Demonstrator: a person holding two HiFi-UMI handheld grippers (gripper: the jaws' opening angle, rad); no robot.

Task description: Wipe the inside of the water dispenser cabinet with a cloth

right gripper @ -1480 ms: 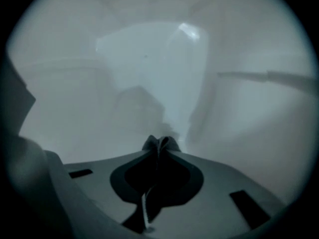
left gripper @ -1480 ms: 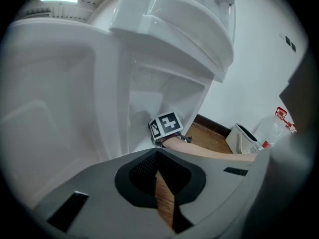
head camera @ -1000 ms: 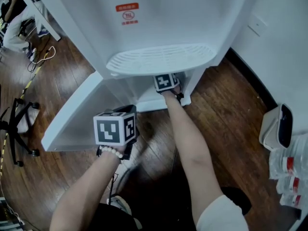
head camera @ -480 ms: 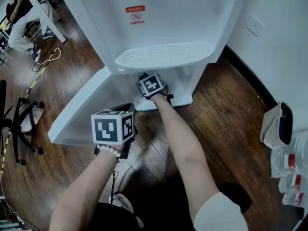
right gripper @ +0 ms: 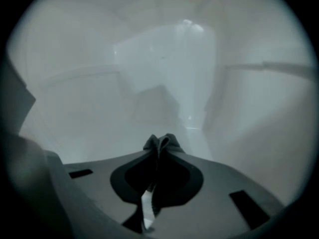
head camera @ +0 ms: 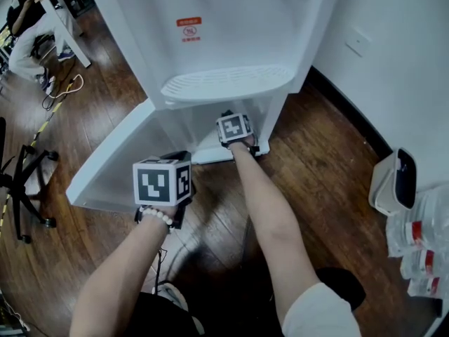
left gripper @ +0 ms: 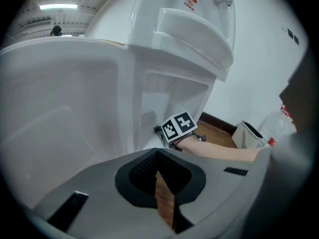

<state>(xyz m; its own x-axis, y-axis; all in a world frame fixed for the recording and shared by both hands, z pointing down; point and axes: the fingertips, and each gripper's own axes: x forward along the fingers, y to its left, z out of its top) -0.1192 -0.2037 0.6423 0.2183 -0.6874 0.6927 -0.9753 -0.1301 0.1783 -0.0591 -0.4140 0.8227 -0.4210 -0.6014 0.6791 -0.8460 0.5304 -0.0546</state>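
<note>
Left hand-held gripper (left gripper: 158, 164): jaws pressed together, nothing between them. It hangs over the wood floor (head camera: 316, 153), just beside the open cabinet door (head camera: 112, 163), in the same place as half a second ago.

Right hand-held gripper (right gripper: 158, 156): pinching the dark cloth (right gripper: 166, 142), which bunches out past the tips inside the water dispenser cabinet (right gripper: 164, 68), under the drip tray (head camera: 224, 83). Since half a second ago I have shifted it rightward across the opening.

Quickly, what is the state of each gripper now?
Left gripper: closed, holding nothing.
Right gripper: closed on the dark cloth.
</note>
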